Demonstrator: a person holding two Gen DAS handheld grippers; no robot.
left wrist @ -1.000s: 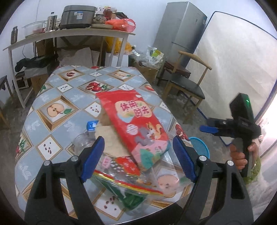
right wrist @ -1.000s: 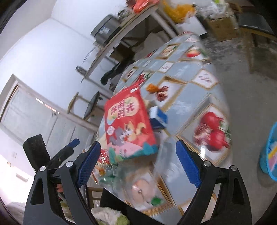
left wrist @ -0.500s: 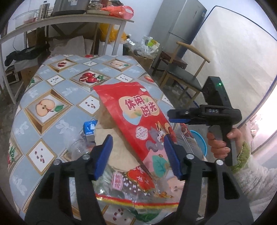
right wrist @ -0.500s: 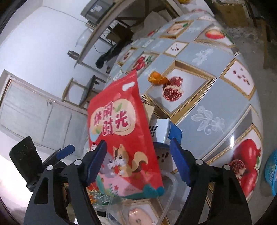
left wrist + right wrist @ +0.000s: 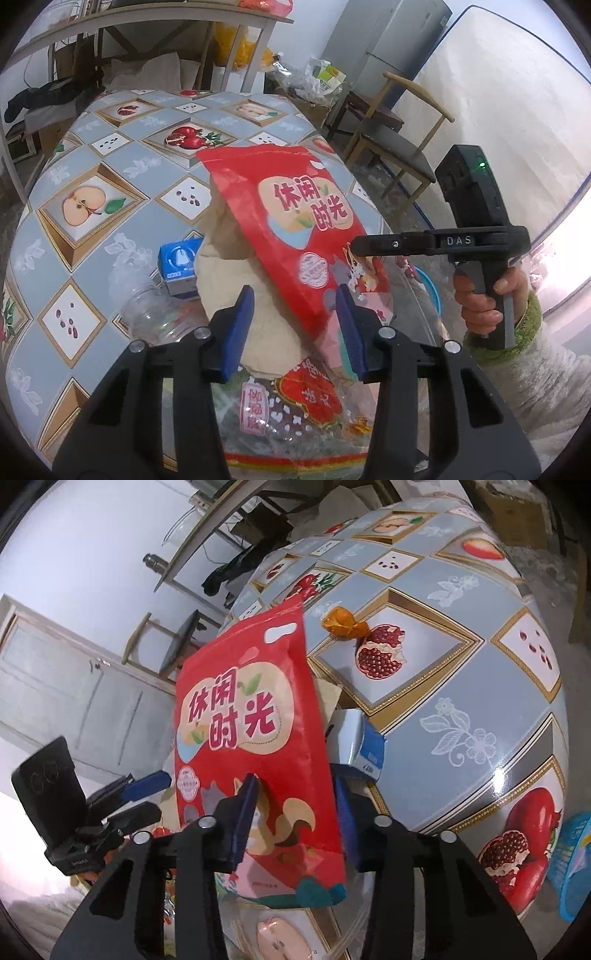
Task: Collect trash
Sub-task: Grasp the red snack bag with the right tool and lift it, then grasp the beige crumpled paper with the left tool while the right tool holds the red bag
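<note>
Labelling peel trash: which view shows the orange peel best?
Right wrist: the orange peel lies unobstructed on the table, beside a printed pomegranate. In the left wrist view it does not show at all.

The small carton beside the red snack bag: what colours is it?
Blue and white small carton, clearest in the right wrist view.

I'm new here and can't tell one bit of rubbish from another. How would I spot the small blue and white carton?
Find the round table with the fruit-pattern cloth. Near its front edge a tall red snack bag leans on a pile. The small blue and white carton lies on the cloth against that bag: the only boxy thing there, unlike the orange peel farther back.
</note>
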